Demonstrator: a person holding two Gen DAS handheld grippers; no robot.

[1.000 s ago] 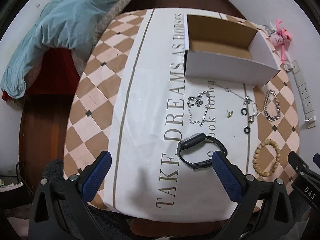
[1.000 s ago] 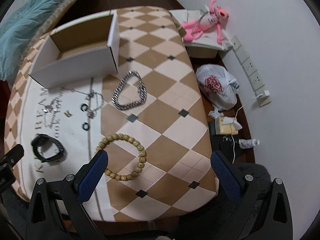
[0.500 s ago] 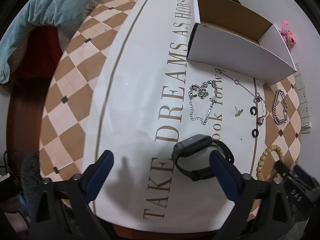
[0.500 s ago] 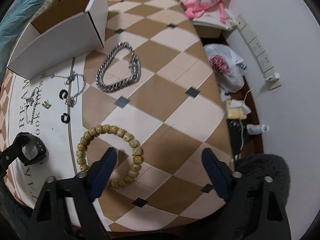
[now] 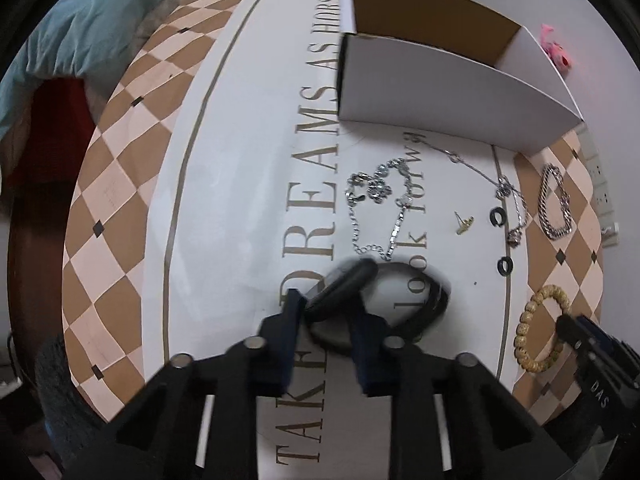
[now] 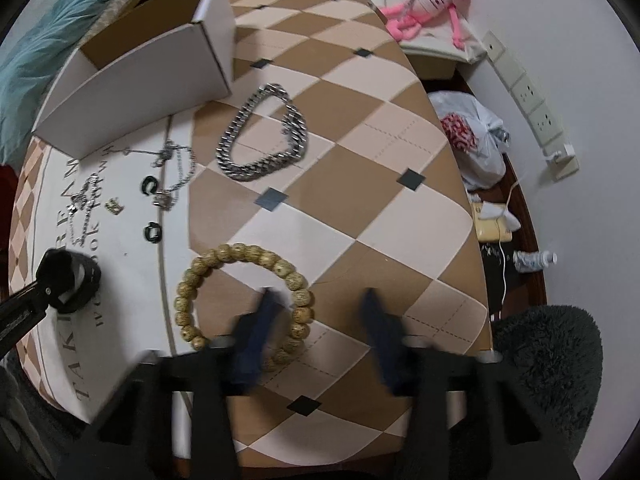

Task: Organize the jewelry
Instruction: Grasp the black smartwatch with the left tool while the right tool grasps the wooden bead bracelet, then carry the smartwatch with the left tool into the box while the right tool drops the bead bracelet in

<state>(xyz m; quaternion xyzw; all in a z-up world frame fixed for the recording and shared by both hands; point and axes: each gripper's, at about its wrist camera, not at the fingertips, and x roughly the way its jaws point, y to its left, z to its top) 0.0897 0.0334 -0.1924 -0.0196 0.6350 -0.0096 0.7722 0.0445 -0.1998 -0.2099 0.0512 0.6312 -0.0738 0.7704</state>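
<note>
My left gripper (image 5: 326,310) is shut on the black smartwatch (image 5: 416,300), gripping its face end on the white cloth; it also shows in the right wrist view (image 6: 76,276). My right gripper (image 6: 320,304) is partly closed around the right side of the wooden bead bracelet (image 6: 224,256), one finger inside the loop, jaws still apart. The open white cardboard box (image 5: 440,92) stands at the back. A silver chain bracelet (image 5: 376,208), thin necklace (image 5: 500,188), gold earring (image 5: 464,224), two black rings (image 5: 498,216) and a thick silver chain (image 6: 260,132) lie before it.
The round table has a checkered cloth (image 6: 360,200) with a white lettered centre (image 5: 240,200). A teal blanket (image 5: 80,32) lies at the back left. A pink plush toy (image 6: 432,0), plastic bag (image 6: 472,140) and wall sockets (image 6: 532,100) are on the right.
My left gripper moved forward and closed on the smartwatch. My right gripper dropped onto the bead bracelet and its jaws narrowed around one side of it.
</note>
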